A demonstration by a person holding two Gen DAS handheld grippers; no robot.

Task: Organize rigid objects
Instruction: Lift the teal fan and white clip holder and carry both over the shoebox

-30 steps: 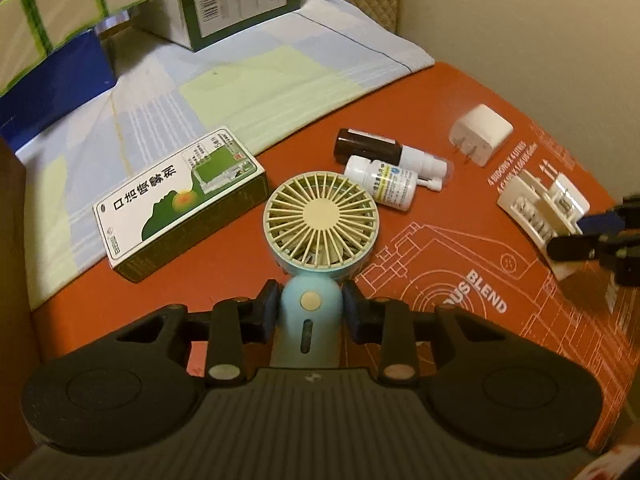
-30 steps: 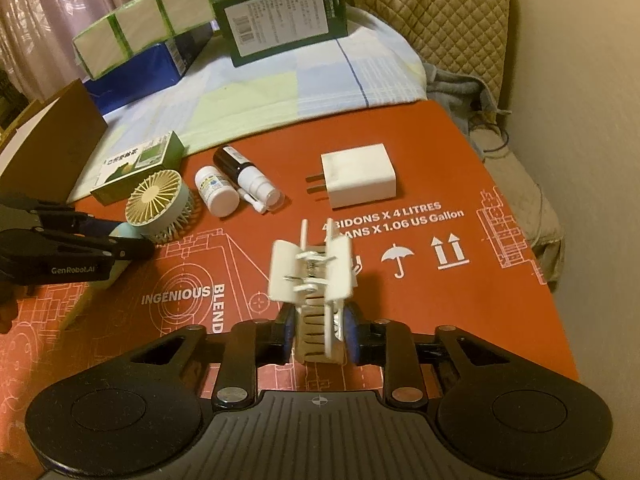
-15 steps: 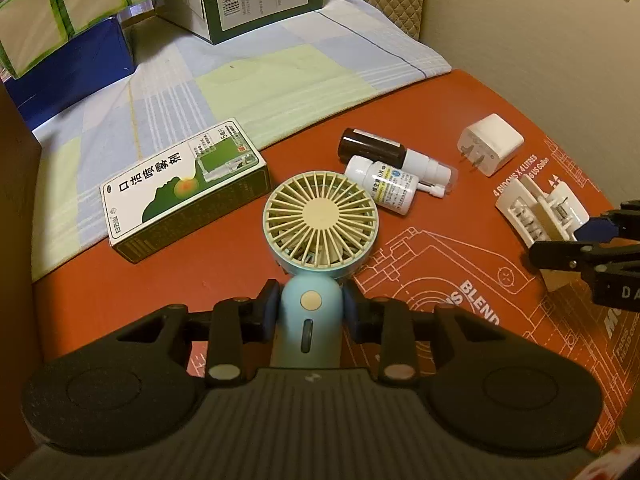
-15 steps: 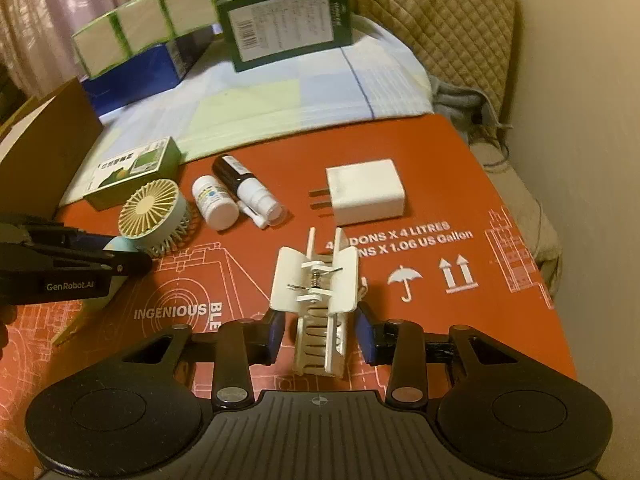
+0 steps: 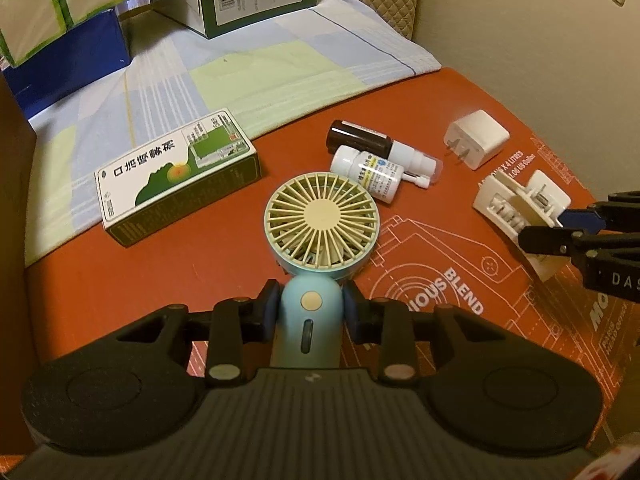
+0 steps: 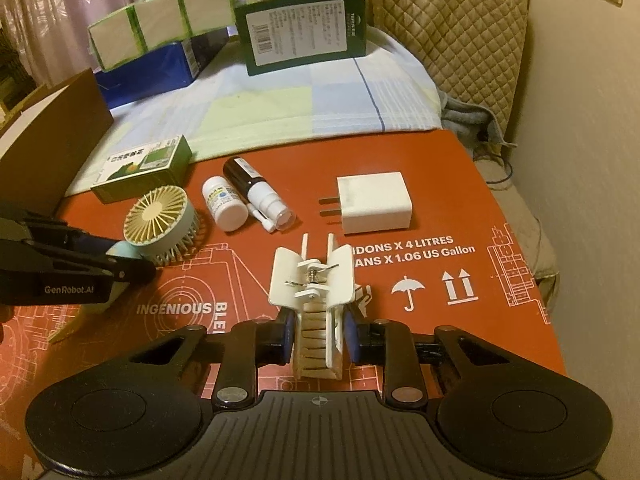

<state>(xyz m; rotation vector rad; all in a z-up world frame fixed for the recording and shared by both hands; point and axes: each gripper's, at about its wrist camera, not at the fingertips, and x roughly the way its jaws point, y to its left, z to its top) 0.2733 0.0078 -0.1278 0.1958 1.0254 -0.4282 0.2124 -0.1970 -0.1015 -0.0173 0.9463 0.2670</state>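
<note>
The right gripper (image 6: 316,338), jaws just closing, pinches the hair claw clip (image 6: 313,288) by its teeth (springy, could squirt out toward twelve o'clock); the left gripper (image 5: 310,312) clamps the handheld fan (image 5: 320,228).

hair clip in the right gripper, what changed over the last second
The right gripper loosened, then its fingers just closed again on the toothed end of the white hair clip; the clip now sits straighter. The left gripper kept its grip on the blue handheld fan. Charger, both bottles and the green box stayed put.
</note>
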